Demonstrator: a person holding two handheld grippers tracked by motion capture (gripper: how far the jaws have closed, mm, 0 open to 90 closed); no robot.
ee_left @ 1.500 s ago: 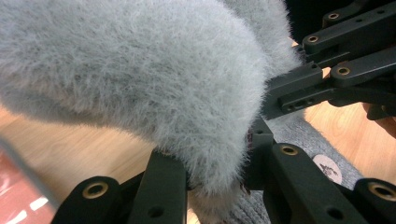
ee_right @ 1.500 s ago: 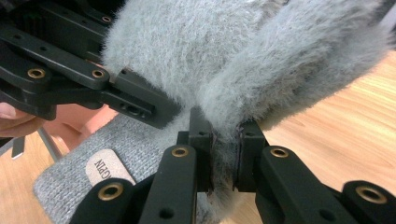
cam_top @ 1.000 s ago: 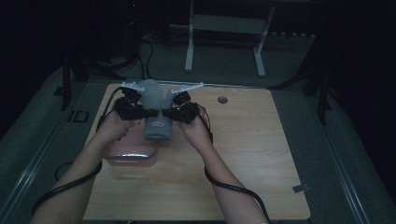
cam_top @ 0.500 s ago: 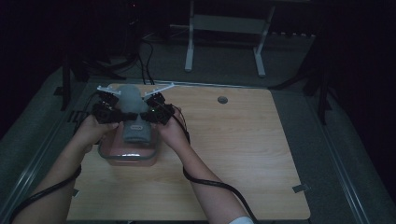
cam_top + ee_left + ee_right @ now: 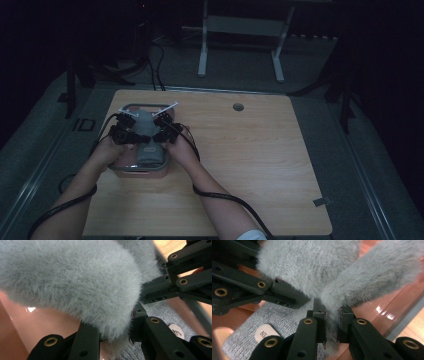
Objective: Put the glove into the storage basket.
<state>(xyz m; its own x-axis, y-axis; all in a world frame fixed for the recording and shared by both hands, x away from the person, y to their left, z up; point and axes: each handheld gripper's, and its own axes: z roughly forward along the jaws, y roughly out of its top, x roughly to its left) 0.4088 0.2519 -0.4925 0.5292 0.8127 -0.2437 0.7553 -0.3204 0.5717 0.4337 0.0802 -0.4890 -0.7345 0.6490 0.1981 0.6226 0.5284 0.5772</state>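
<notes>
Dim high view, bright soft close-ups

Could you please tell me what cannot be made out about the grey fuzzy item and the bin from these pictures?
- Grey fuzzy item: whole shape, cut off by the edges of both gripper views and small and dim in the high view.
- Label on the knit piece: lettering cut off by the right gripper.
- Pink bin: inside hidden in the high view by hands.

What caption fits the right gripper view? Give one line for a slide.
Right hand-held gripper pinching a grey fuzzy fabric item above a pink container.
</notes>
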